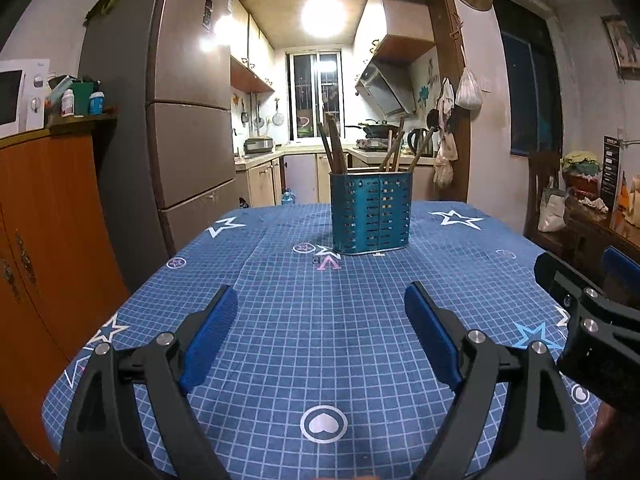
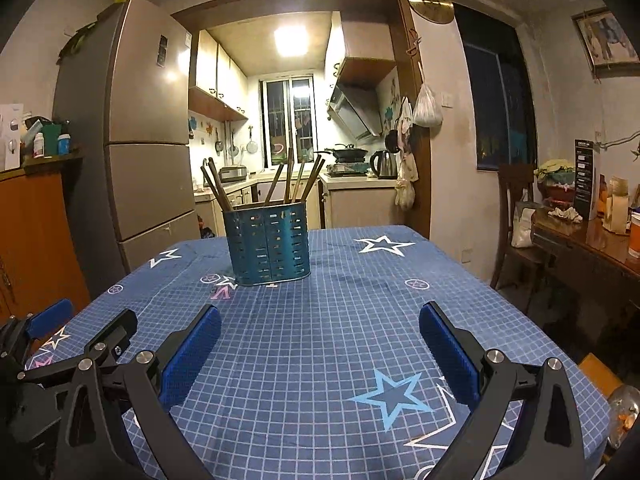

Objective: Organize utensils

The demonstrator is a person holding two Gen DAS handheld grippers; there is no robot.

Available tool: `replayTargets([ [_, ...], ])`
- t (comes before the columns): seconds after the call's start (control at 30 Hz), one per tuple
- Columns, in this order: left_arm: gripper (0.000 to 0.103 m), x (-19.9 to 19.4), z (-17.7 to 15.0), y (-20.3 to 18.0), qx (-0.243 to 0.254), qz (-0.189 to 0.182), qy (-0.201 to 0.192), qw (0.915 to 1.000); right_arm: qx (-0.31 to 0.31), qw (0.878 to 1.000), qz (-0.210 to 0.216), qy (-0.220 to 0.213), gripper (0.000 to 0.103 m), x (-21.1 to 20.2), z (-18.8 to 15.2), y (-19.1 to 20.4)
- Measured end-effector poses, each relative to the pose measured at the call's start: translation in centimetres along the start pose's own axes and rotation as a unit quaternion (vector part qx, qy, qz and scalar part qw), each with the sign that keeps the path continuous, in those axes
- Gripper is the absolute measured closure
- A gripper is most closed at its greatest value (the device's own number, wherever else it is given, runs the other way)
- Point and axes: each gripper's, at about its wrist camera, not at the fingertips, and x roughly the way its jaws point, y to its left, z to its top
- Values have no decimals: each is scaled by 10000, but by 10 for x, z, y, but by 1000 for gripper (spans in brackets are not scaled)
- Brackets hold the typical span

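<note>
Blue perforated metal utensil caddy [image 1: 370, 213], upright on the blue grid-patterned tablecloth with star prints [image 1: 320, 340]; landmark for all entries. Brown wooden utensil handles [image 1: 334, 148] stand inside it, leaning outward. Left gripper [image 1: 320, 312]: near side of caddy, blue pads spread wide, nothing between. Right gripper [image 2: 320, 334]: near side of caddy, just beside the left gripper, likewise spread, empty. Black sign [image 2: 585, 178] well right of caddy: writing unreadable.

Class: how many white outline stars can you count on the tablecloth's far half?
2: one white star left of the utensil holder, one white star right. Others may be hidden.
</note>
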Motion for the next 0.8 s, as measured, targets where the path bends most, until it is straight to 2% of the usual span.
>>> replayTargets([
  [0.57,20,-5,5,-1,-93,-61,-196,9997,-32,9995,-186,-242,4,-7,6,-1],
  [0.8,19,-11,4,-5,-53,15,-604,9982,-112,9972,-152,-718,4,-16,5,3],
])
